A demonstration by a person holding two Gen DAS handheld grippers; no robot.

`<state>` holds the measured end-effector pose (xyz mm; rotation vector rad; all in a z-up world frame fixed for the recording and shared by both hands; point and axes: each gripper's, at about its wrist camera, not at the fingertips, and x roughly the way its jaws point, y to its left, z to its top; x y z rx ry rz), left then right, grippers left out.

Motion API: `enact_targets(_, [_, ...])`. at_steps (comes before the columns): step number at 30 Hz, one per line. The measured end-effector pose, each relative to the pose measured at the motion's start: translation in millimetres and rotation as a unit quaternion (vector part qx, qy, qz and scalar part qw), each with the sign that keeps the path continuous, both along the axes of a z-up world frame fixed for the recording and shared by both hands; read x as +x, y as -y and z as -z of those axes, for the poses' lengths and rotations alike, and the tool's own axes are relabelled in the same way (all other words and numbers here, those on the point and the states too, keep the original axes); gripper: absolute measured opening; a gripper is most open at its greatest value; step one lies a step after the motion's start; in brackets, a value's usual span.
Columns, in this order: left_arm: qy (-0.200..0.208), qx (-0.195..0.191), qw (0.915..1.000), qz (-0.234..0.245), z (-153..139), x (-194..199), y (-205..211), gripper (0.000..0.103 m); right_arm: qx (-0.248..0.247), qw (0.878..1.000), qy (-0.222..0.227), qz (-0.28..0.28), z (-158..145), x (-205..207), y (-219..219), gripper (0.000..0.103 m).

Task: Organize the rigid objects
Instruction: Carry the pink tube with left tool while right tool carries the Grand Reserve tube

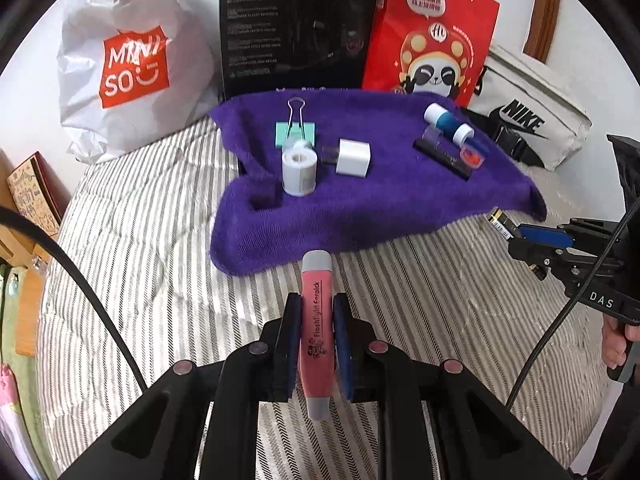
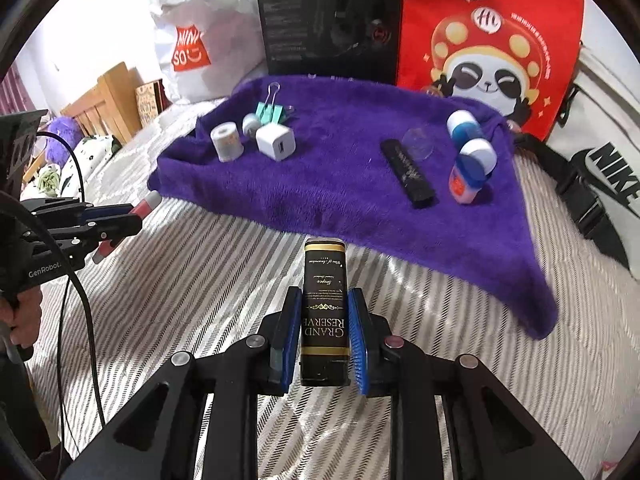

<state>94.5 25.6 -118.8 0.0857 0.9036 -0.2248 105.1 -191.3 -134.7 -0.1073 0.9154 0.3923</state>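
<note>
Left claw [image 1: 316, 334]: you have it clamped on the pink earpick [image 1: 317, 332], both pads pressed flat to its sides; nothing else is in it.
Earpick axis: it runs lengthways along the fingers, grey cap forward toward the purple towel [image 1: 360, 216], tail back between the arms.
Right claw [image 2: 324, 330]: you have it closed on the black box [image 2: 323, 312], blue pads against its two long faces.
Box axis: also in line with the fingers, its top end pointing at the near edge of the towel.
Where both items are: in the air over the striped bedcover [image 1: 160, 280], just short of the towel, not yet on it.
Towel, left group: binder clip [image 1: 296, 126], paper roll [image 1: 299, 170] and white charger [image 1: 353, 157] sit close together.
Towel, right group: black bar [image 2: 408, 174] and two white-capped bottles [image 2: 472, 170] sit together, well apart from the left group.
Nearer hand: your left claw is lined up with the roll and charger; your right one faces the bar and bottles.
Deciding relation: the open purple patch between the groups lies straight ahead of both claws, so I judge a forward, downward reach enough.
Risk: each long item sticks out past the fingertips, so its nose would meet the towel first.
</note>
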Motion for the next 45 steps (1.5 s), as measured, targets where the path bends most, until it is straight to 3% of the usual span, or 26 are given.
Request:
enact_targets(10, [0.014,0.002,0.9998,0.017,-25.1,22.9,3.7,0.016,0.025,0.999,0.024,0.002,-33.9,18.6,23.1,0.023])
enact_targets(23, [0.035,-0.007,0.9981,0.050,-64.2,92.4,24.8,0.016,0.036,0.998,0.051,0.013,-72.0,92.2,39.5,0.023])
enact_targets(33, [0.035,-0.006,0.9973,0.063,-60.6,146.0,42.2,0.016,0.053,0.998,0.042,0.018,-62.5,145.0,36.0,0.023])
enact_targets(45, [0.013,-0.016,0.9980,0.060,-39.6,166.3,33.0,0.016,0.058,0.998,0.012,0.016,-38.0,169.3,31.4,0.023])
